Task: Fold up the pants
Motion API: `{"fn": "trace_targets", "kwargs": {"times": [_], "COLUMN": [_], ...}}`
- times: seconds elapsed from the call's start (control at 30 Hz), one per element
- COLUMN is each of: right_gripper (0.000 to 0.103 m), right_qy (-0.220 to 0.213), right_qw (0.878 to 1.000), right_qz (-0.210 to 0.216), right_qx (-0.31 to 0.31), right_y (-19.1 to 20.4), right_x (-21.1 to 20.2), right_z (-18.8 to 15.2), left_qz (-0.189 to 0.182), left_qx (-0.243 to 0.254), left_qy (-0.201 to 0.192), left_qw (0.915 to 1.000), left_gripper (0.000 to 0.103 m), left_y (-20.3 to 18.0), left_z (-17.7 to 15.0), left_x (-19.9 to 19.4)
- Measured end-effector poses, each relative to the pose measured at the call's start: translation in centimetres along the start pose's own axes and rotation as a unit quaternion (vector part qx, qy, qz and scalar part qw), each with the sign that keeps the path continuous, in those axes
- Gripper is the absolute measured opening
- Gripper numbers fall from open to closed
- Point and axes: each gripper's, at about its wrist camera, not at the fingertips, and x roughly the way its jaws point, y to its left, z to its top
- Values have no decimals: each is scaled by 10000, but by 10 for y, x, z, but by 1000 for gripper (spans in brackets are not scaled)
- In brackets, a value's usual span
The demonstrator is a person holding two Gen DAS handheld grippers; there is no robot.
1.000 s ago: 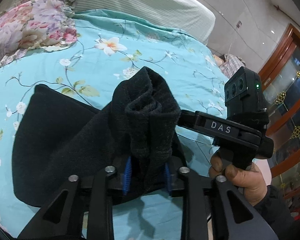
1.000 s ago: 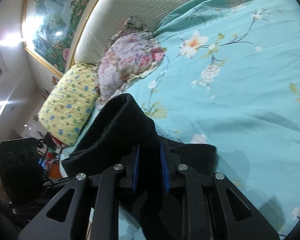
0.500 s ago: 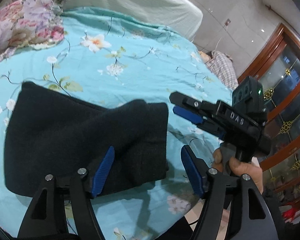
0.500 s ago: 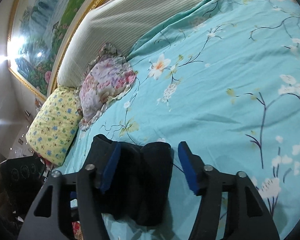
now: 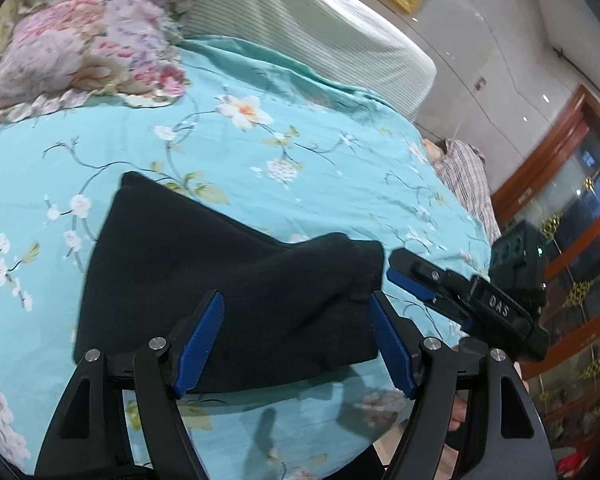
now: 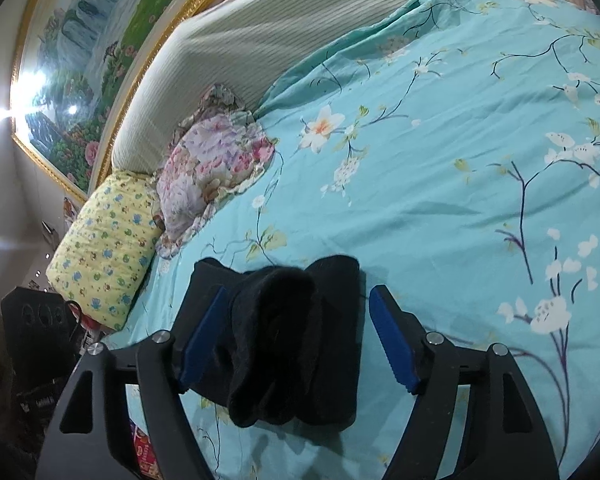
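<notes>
Black folded pants (image 5: 220, 272) lie flat on the teal floral bed cover (image 5: 308, 152). My left gripper (image 5: 296, 340) hovers over their near right corner. Its jaws are opening, and the blue pads stand clear of the cloth on both sides. My right gripper (image 5: 394, 266) shows from the side just past the pants' right edge. In the right wrist view the pants (image 6: 276, 336) have a bunched hump in the middle. The right gripper (image 6: 298, 332) straddles that hump, its jaws opening and its pads not pressing on the fabric.
A floral pillow (image 5: 80, 48) and a yellow pillow (image 6: 104, 248) lie by the striped headboard (image 5: 300, 32). A plaid cloth (image 5: 464, 168) sits off the bed's far right. A wooden glass cabinet (image 5: 572, 208) stands right. The bed's near edge is just below the grippers.
Both grippers have let go of the pants and opened wide. The lifted fold has dropped flat onto the bed. Both grippers have drawn back and a little up.
</notes>
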Motion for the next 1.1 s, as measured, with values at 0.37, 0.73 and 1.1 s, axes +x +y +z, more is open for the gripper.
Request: {"fn": "trace_targets", "kwargs": {"times": [0.37, 0.73, 1.1], "right_gripper": [80, 81, 81], "right_qy": [205, 284, 411], "right_qw": [9993, 9991, 9985], "right_qz": [-154, -275, -354], "right_qx": [-284, -128, 4], "right_y": [27, 27, 22], "right_x": [8, 12, 22], "right_z": [-18, -33, -39], "left_qz": [139, 326, 433], "left_qx": [-382, -712, -923], "left_qy": [-162, -234, -174], "left_qw": [9990, 9967, 9946], "left_gripper": [76, 77, 77], "left_y": [32, 61, 80], "left_z": [-3, -2, -1], "left_x": [-20, -27, -22]}}
